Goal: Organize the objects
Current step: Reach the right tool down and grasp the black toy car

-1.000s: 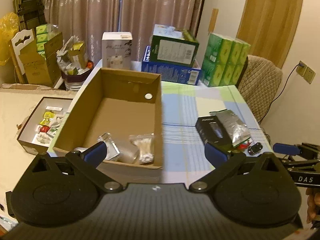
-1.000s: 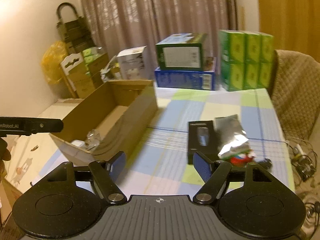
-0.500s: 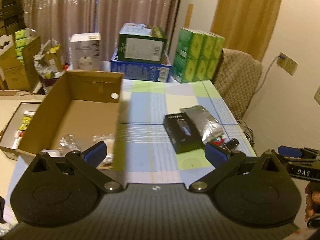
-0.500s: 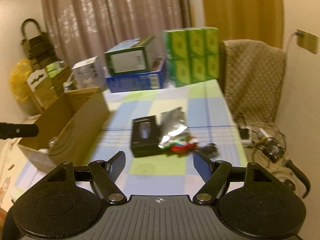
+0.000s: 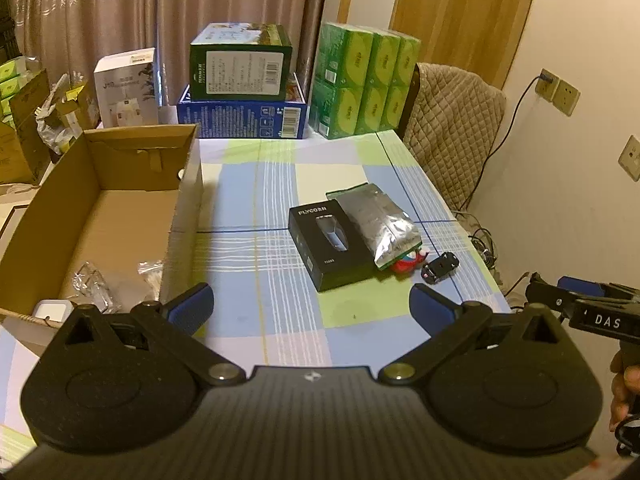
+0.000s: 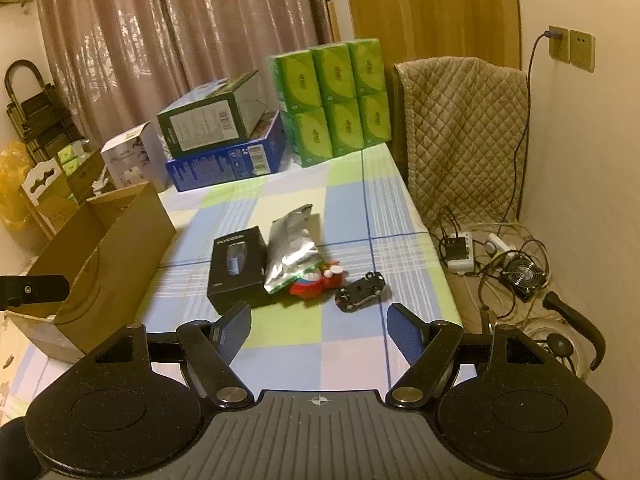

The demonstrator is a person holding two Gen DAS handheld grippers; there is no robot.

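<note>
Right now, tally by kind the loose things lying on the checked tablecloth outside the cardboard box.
Black shaver box: 1
Silver foil pouch: 1
Red toy, partly under the pouch: 1
Black toy car: 1
Total: 4

Dim warm light, fisheye-bent edges, soft focus

Bkgd: curtains (image 6: 192, 40) behind table; stacked green tissue packs (image 6: 332, 100) at far edge, next to quilted chair cover (image 6: 460, 128). Cables & small fan (image 6: 524, 274) on floor by wall.
</note>
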